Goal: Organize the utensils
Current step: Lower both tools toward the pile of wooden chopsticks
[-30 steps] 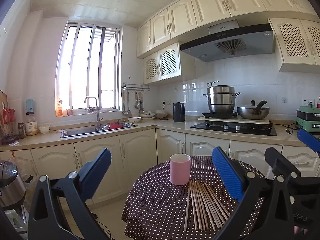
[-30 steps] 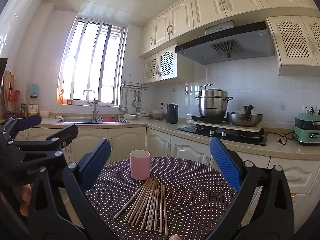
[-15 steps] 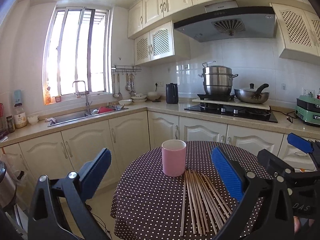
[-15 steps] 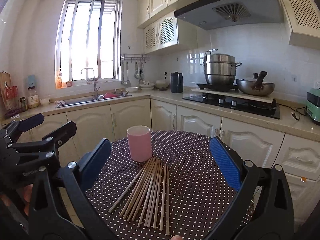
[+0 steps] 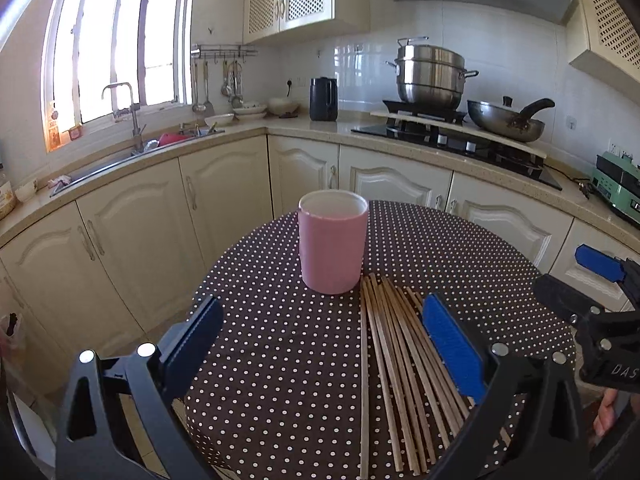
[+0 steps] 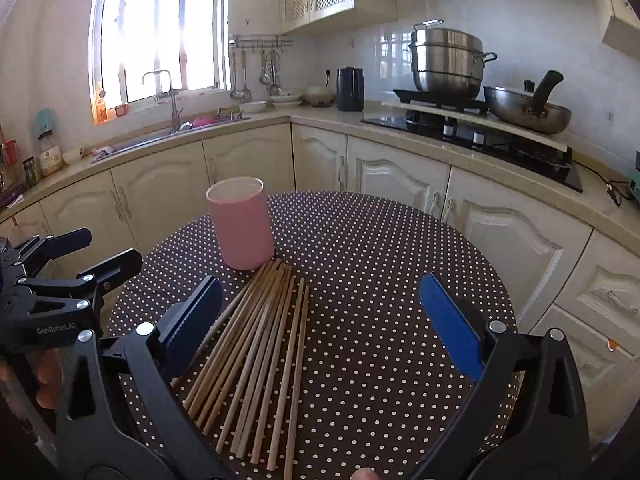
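A pink cup (image 5: 333, 240) (image 6: 241, 222) stands upright on the round table with the dark polka-dot cloth (image 5: 460, 248) (image 6: 380, 248). Just in front of the cup lies a fan of several wooden chopsticks (image 5: 400, 364) (image 6: 256, 344). My left gripper (image 5: 324, 344) hovers open above the near table, its right pad (image 5: 454, 346) over the chopsticks. Open as well, my right gripper (image 6: 324, 328) hangs above the chopsticks' near ends. Each gripper appears at the edge of the other's view, the right one (image 5: 592, 292) and the left one (image 6: 60, 268). Neither holds anything.
Cream cabinets and a counter curve behind the table. A sink with a tap (image 5: 128, 112) sits under the window at left. A black kettle (image 5: 323, 98), a steel steamer pot (image 5: 430, 74) and a wok (image 5: 508, 118) on the hob stand at the back.
Both grippers have moved forward and tilted down toward the table. The cup and chopsticks now look larger and closer. Nothing was picked up.
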Available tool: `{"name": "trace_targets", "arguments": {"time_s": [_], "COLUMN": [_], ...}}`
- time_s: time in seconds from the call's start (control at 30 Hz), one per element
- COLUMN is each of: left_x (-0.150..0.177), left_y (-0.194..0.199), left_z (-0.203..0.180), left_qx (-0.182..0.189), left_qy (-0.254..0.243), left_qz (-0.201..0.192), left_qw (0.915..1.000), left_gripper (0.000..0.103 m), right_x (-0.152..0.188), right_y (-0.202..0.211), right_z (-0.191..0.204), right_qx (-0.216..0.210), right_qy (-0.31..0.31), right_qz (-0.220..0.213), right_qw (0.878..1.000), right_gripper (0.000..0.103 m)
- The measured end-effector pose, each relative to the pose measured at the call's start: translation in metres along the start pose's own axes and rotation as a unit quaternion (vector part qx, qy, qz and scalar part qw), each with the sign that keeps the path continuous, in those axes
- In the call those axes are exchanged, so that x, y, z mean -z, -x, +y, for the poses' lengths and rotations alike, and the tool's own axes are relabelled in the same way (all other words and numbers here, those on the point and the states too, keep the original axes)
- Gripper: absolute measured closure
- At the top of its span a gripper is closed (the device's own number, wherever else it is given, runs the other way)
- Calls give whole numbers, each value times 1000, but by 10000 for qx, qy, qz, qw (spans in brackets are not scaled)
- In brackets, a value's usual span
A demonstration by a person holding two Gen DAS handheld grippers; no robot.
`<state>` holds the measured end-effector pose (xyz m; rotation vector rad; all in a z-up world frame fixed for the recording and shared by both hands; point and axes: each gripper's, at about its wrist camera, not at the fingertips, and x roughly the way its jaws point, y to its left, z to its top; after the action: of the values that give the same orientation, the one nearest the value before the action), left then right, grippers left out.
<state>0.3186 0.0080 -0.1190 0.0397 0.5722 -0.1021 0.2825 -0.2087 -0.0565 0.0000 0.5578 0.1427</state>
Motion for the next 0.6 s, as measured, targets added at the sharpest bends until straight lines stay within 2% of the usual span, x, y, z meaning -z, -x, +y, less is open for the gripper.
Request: {"name": "trace_targets", "arguments": {"time_s": [0.03,0.13,0.23,0.33,0.47,0.53,0.6], "left_x": [0,3,7,16,28,31,30], "left_y": [-9,-47,-78,-107,-125,-130,-131], "left_z": [3,16,23,18,3,-2,-4], "left_qx": [21,310,625,772,819,796,734], "left_qy": [-6,166,278,149,-146,-165,-238], "left_qz": [198,1074,1683,2199,2645,2711,2702], "left_qw": [9998,9936,9834,9723,9608,9591,9597], "left_gripper": [19,33,45,49,50,52,53], "right_x": [0,2,6,10,16,18,18], "right_y": [-7,-31,-57,-81,-106,-111,-116], "right_z": [-4,-15,-27,-35,-32,-28,-21], "right_qx": [-33,-183,-477,-689,-893,-933,-882], "right_qy": [12,-1,-130,-302,-266,-202,-53], "right_qz": [149,711,1376,2029,2701,2876,3022], "right_qw": [9999,9973,9893,9763,9583,9530,9491], "right_gripper": [8,20,34,50,54,58,59]}}
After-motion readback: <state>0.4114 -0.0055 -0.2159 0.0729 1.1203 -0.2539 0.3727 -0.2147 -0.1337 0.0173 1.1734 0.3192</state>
